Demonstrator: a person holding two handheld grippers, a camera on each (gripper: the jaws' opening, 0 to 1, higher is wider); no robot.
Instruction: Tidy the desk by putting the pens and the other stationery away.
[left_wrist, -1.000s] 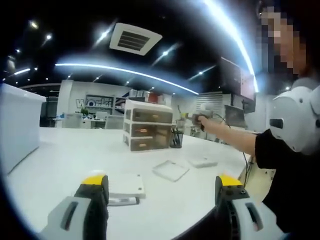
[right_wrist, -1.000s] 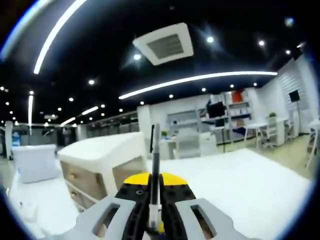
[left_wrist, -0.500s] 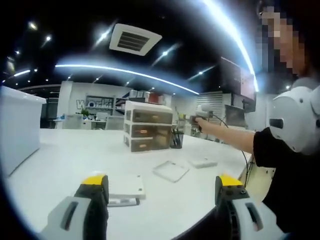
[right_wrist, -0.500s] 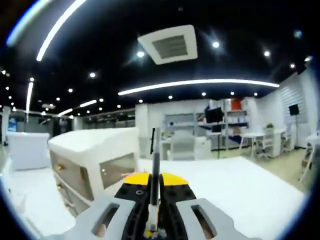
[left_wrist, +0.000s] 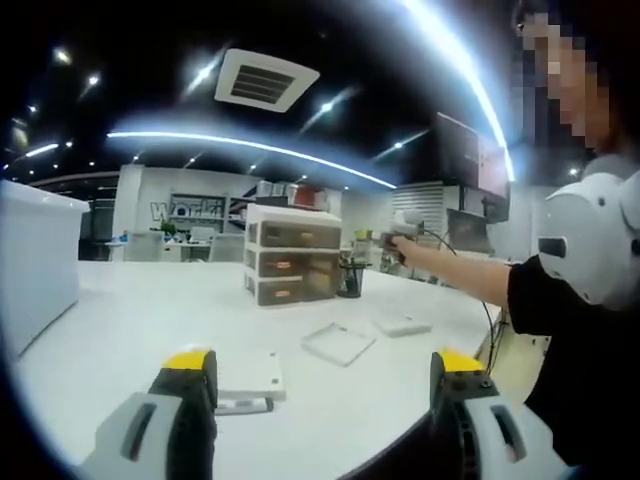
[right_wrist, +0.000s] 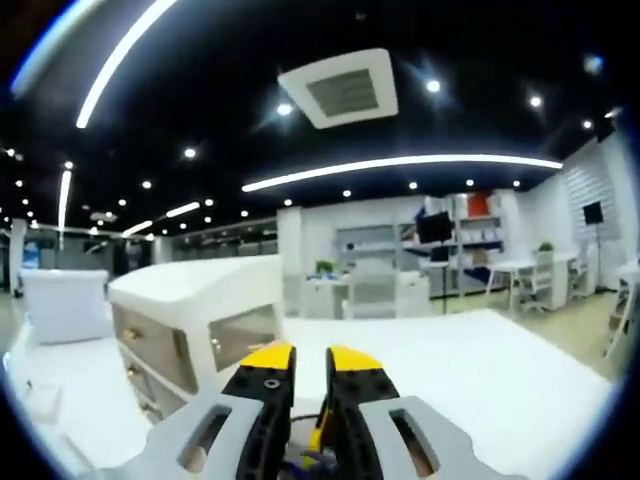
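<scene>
Desk (right_wrist: 480, 370); pen gone from right tool (right_wrist: 310, 400)

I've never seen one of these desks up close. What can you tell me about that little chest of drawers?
The chest of drawers stands upright on the white desk, far from the left gripper. It looks like plastic: a white frame and top with three stacked, translucent brownish drawers, all shut. A dark pen cup stands close beside it. In the right gripper view the chest sits very near.
</scene>
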